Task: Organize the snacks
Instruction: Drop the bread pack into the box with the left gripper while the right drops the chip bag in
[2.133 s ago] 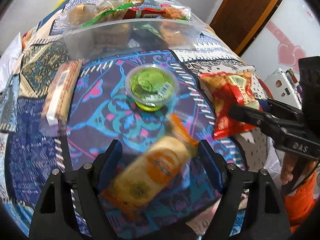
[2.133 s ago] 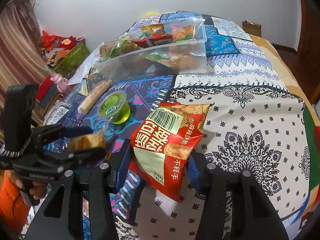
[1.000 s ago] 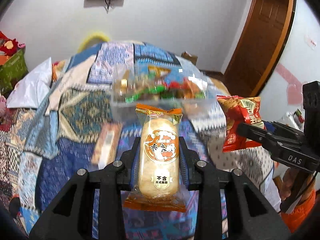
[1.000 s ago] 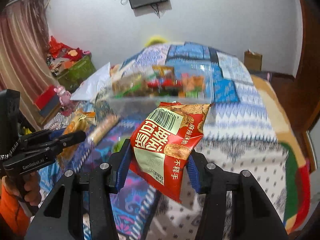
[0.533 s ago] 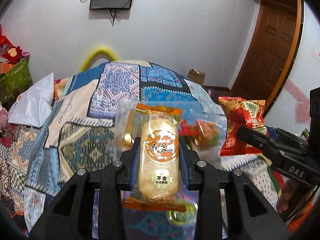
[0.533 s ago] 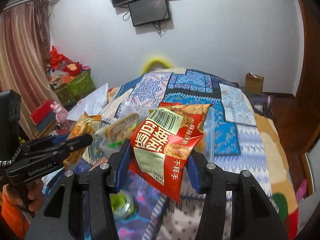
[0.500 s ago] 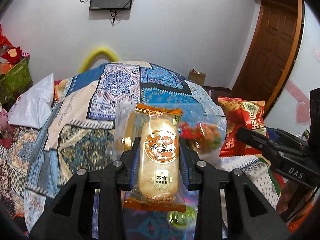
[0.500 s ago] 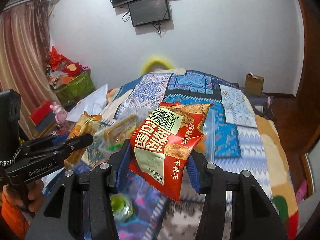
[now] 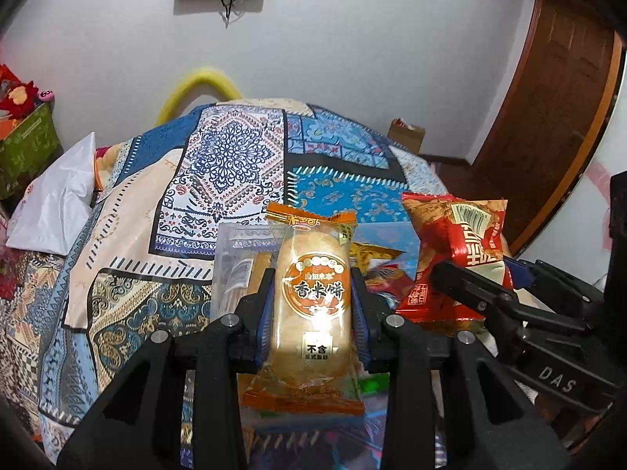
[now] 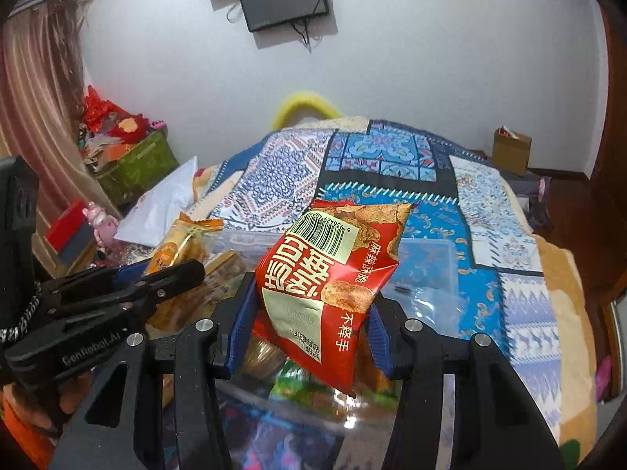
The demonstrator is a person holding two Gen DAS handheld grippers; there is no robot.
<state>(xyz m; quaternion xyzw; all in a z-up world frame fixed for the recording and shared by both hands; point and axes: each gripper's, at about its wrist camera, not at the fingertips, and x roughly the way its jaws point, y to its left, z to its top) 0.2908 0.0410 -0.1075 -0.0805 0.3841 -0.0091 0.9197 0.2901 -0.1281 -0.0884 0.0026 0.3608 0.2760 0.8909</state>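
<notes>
My left gripper is shut on an orange rice cracker packet and holds it upright above the clear plastic snack bin. My right gripper is shut on a red chip bag and holds it over the same bin. The bin holds several snack packets. In the left wrist view the right gripper and the red bag show at the right. In the right wrist view the left gripper and the cracker packet show at the left.
The bin sits on a bed with a blue patchwork cover. A white bag lies at the left. A cardboard box stands on the floor by the far wall. A wooden door is at the right.
Both grippers have lifted their snacks off the bed and carried them forward; they now hang over the bin, which sits closer and lower in both views.
</notes>
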